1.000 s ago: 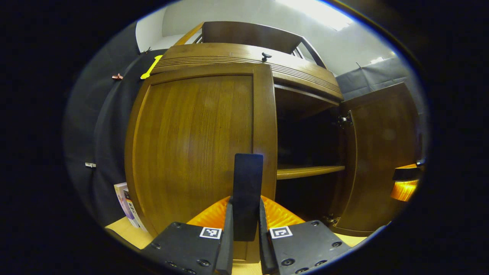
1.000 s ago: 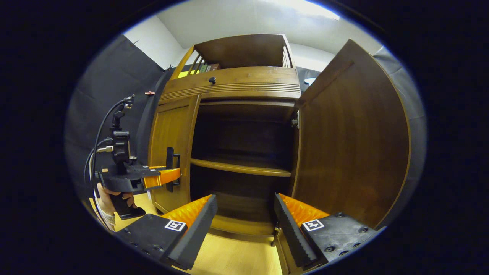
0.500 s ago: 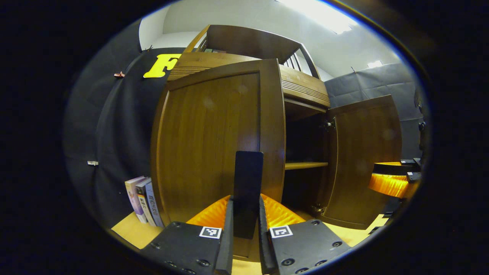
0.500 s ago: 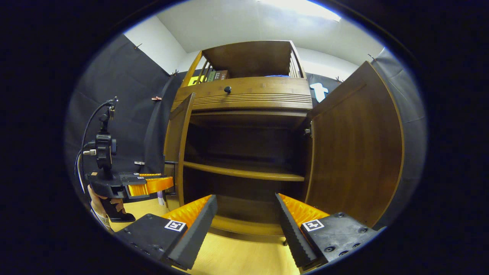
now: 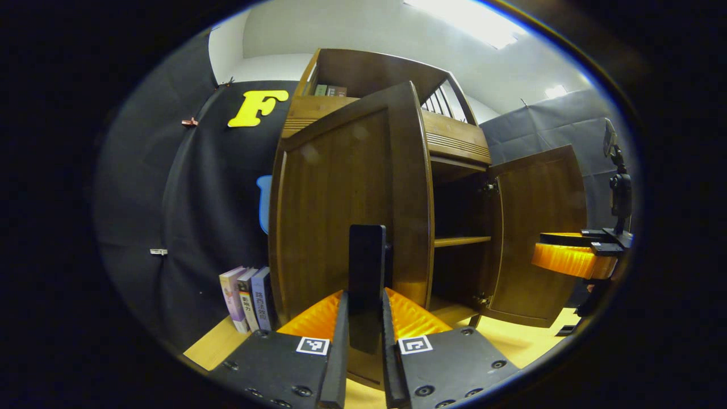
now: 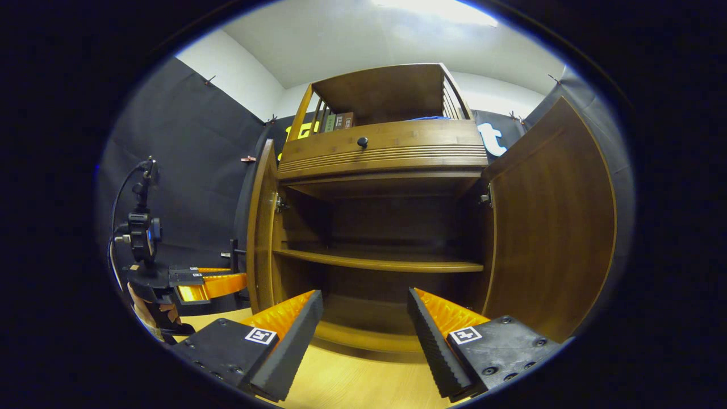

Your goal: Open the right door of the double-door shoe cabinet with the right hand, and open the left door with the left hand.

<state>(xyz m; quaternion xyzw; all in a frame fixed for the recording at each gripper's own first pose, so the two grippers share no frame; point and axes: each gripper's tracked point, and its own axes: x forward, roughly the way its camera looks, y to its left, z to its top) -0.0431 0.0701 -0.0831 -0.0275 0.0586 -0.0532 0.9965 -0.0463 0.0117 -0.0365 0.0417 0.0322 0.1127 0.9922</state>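
Left gripper (image 5: 363, 318): clamped on the left door's handle (image 5: 366, 267).
Left door (image 5: 346, 199): swung wide, edge-on in right gripper view.
Right gripper (image 6: 363, 329): fingers spread, holding nothing, facing the shelf (image 6: 377, 262).
Right door (image 6: 554, 227): wide open.
Books (image 5: 247, 298): upright beside cabinet.

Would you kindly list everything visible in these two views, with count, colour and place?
Shoe cabinet: one, brown wood, centre, on a pale wooden floor.
Left door: one, brown, swung open.
Right door: one, brown, wide open.
Door handle: one, dark, on the left door's free edge.
Shelf: one, brown, inside, bare.
Drawer knob: one, dark, above the doors.
Books: three, upright, left of the cabinet.
Left hand-held gripper: shut on the door handle.
Right hand-held gripper: open, before the cabinet.
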